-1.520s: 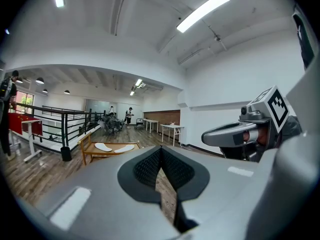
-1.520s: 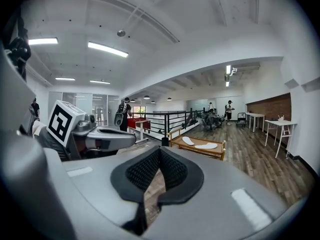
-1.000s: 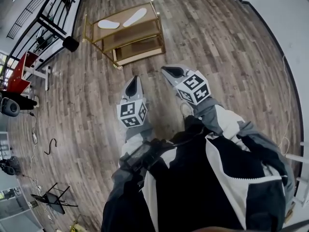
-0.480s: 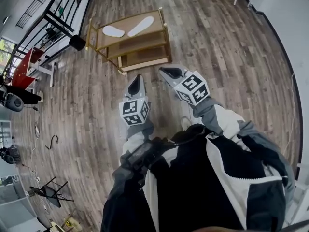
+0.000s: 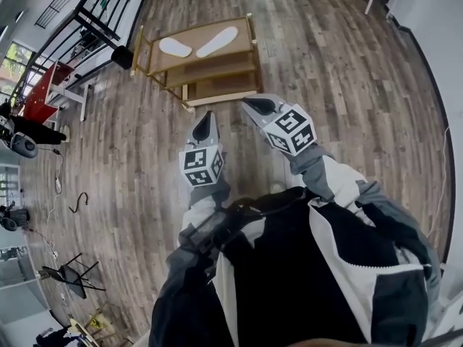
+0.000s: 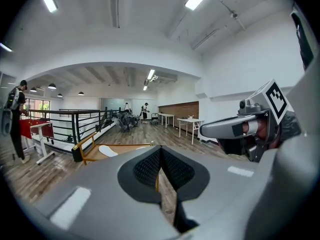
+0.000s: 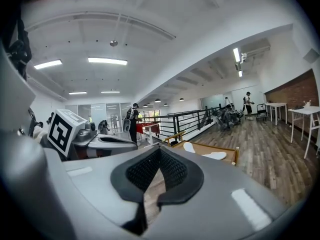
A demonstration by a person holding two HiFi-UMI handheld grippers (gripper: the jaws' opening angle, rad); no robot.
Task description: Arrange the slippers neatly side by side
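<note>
Left tongs (image 5: 205, 118) clenched, empty, held above floor (image 5: 130, 143). Right tongs (image 5: 249, 103) likewise clenched, nothing between, just beside left pair. Both aim toward shelf (image 5: 206, 62). Slippers (image 5: 218, 41), white, lie on shelf's top tier, well ahead of tongs, untouched. They form V: near ends close together, far ends splayed, not parallel. Jacket (image 5: 289, 280), dark and white, fills lower head view.
</note>
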